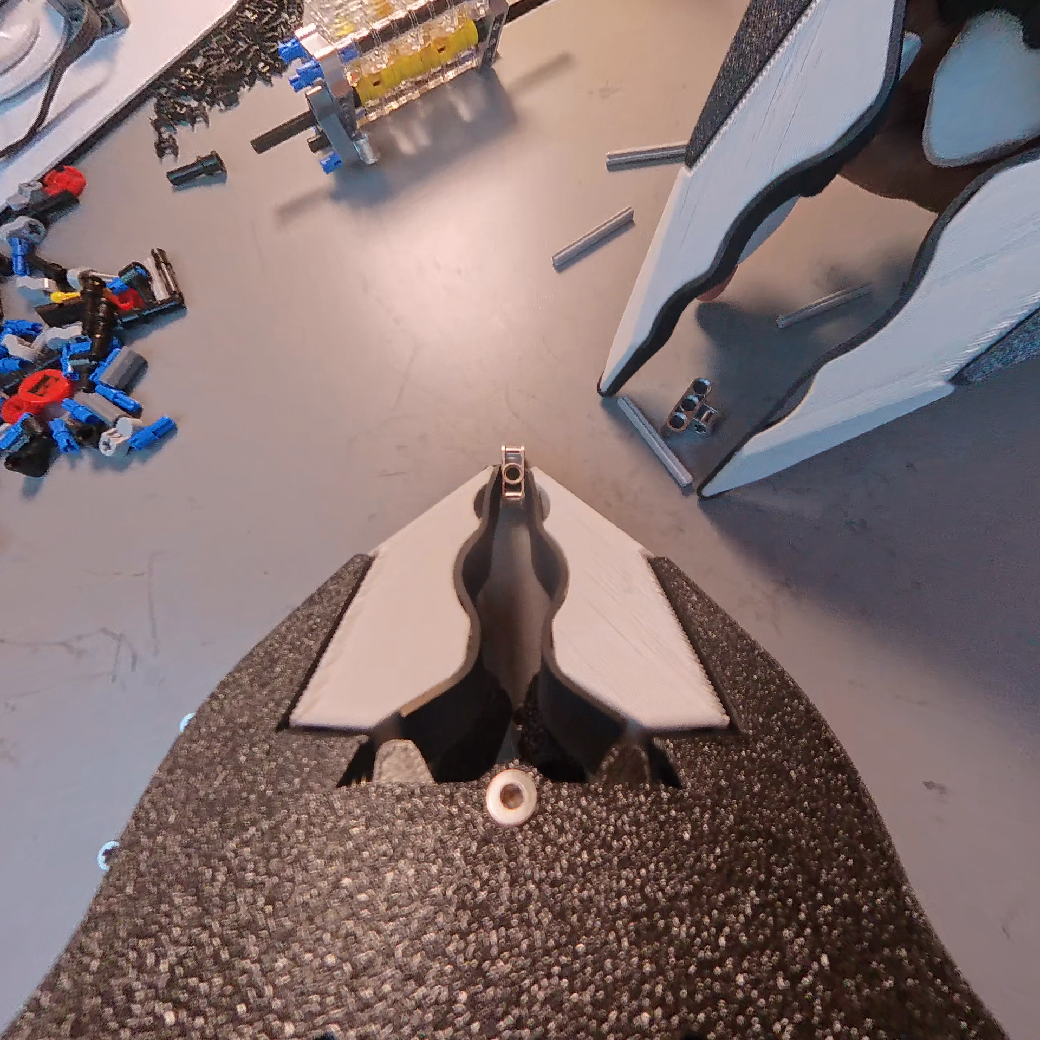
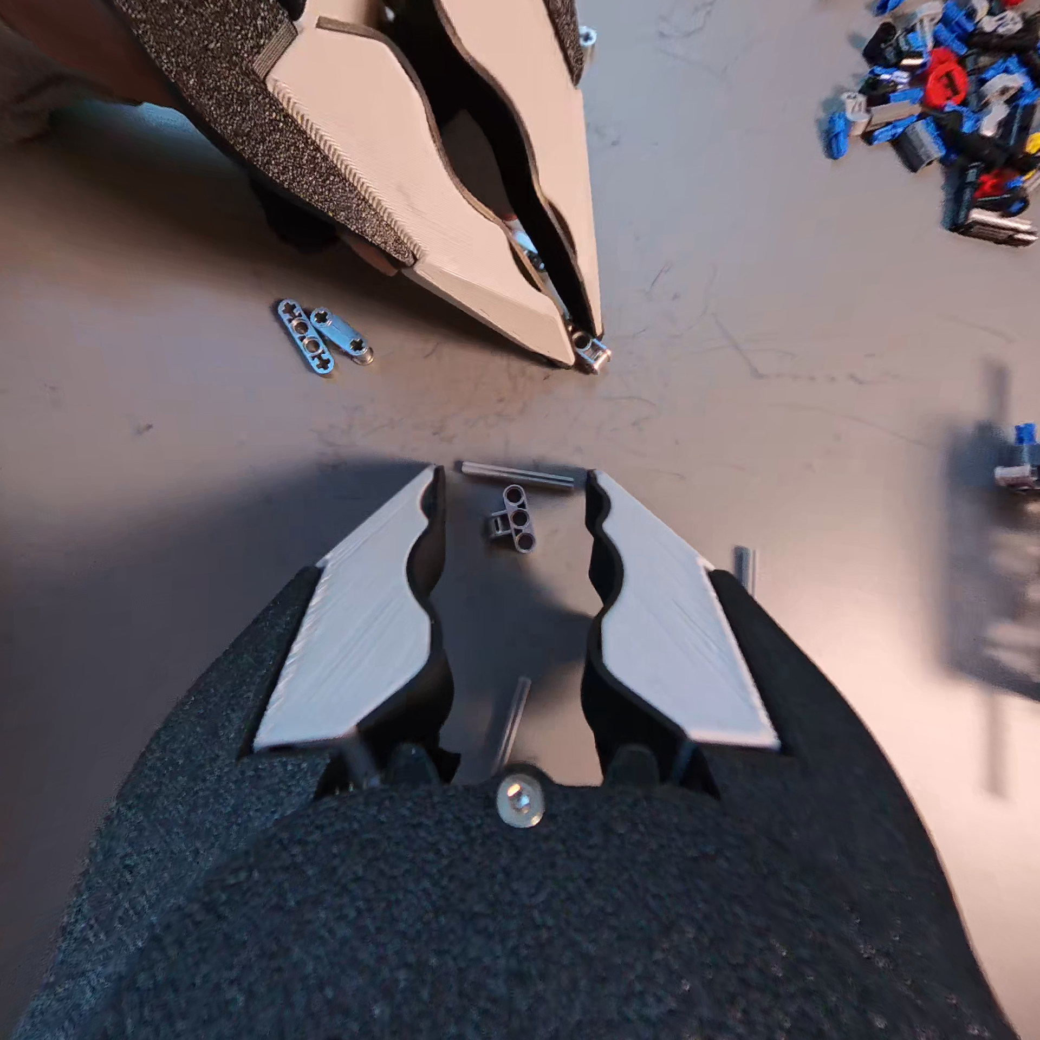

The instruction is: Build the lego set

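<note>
Left gripper (image 1: 513, 478): fingers clamped on small grey connector (image 1: 513, 471), seemingly just above the grey table (image 1: 394, 337). Right gripper (image 2: 515, 478): fingers spread, straddling three-hole grey beam (image 2: 518, 519), grey axle (image 2: 515, 475) at its tips

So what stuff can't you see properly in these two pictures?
- The small grey piece in the left gripper: its back end is hidden between the fingers in both views.
- The built block model: blurred and cut off by the right edge in the right wrist view.
- The pile of loose pieces: cut off by the left wrist view's left edge.
- The thin grey rod under the right gripper: blurred.
</note>
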